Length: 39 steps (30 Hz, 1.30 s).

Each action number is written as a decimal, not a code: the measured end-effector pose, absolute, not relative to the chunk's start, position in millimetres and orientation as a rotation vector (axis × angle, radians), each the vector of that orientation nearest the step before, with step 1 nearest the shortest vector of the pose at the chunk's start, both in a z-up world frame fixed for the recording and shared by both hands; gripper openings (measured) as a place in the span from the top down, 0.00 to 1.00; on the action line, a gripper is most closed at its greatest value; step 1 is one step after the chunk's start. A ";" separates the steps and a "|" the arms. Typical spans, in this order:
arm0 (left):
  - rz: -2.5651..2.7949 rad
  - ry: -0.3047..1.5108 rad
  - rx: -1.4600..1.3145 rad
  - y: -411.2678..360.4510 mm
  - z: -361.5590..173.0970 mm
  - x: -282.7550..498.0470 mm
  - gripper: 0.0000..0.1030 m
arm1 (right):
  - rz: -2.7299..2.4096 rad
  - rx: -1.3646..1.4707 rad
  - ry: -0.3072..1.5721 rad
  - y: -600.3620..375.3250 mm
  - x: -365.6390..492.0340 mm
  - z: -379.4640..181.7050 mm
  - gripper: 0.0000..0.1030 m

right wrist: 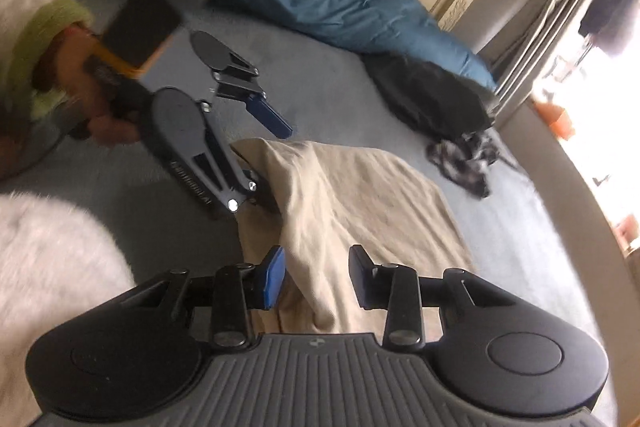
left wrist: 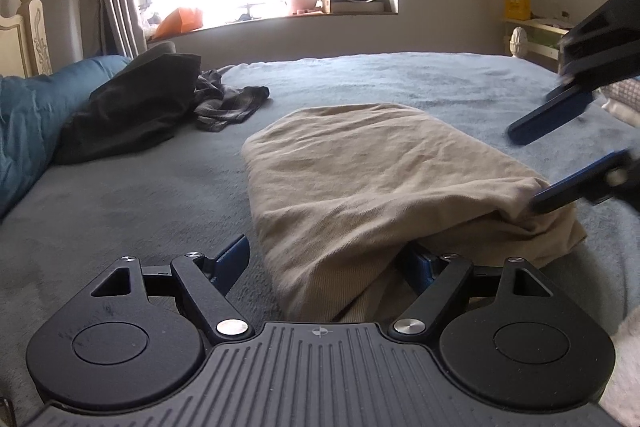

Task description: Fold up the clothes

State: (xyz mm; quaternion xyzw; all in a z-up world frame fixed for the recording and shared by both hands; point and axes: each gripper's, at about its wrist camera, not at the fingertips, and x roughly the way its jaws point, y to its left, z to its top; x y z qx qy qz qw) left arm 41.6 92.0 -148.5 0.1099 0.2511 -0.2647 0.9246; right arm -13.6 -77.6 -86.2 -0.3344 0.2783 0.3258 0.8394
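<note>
A beige garment (left wrist: 372, 179) lies folded in a rough rectangle on the grey-blue bed (left wrist: 120, 211); it also shows in the right wrist view (right wrist: 360, 195). My left gripper (left wrist: 326, 247) stands wide at the garment's near edge. Its left finger (left wrist: 232, 259) rests bare on the bed, while the right finger (left wrist: 420, 263) is tucked under a lifted layer of cloth. My right gripper (right wrist: 317, 255) hovers open just above the garment, nothing pinched between its blue pads. From the left wrist view, the right gripper (left wrist: 525, 169) comes in from the right, its lower finger at the garment's corner.
A blue duvet (left wrist: 28, 131), a black garment (left wrist: 136, 107) and a crumpled plaid garment (left wrist: 228, 107) lie at the bed's far left. Something white and fluffy (right wrist: 52, 259) sits at the near side. A hand with a green sleeve (right wrist: 100, 99) holds the left gripper (right wrist: 280, 167).
</note>
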 end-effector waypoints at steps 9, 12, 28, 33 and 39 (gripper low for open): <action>-0.492 0.513 0.208 114.8 -146.3 30.9 0.21 | 0.729 -0.251 0.659 -107.4 33.4 -58.3 0.64; -0.475 0.525 0.192 117.2 -149.1 35.4 0.21 | 0.697 -0.240 0.696 -108.6 53.0 -67.7 0.65; -0.478 0.557 0.166 133.7 -148.0 23.9 0.21 | 0.775 -0.471 0.744 -60.2 49.4 -122.2 0.66; -0.510 0.531 0.086 137.6 -134.2 23.5 0.20 | 0.756 -0.505 0.715 -57.8 41.2 -125.1 0.66; -0.444 0.548 0.163 120.6 -147.9 39.1 0.19 | 0.730 -0.527 0.695 -55.1 34.1 -126.2 0.66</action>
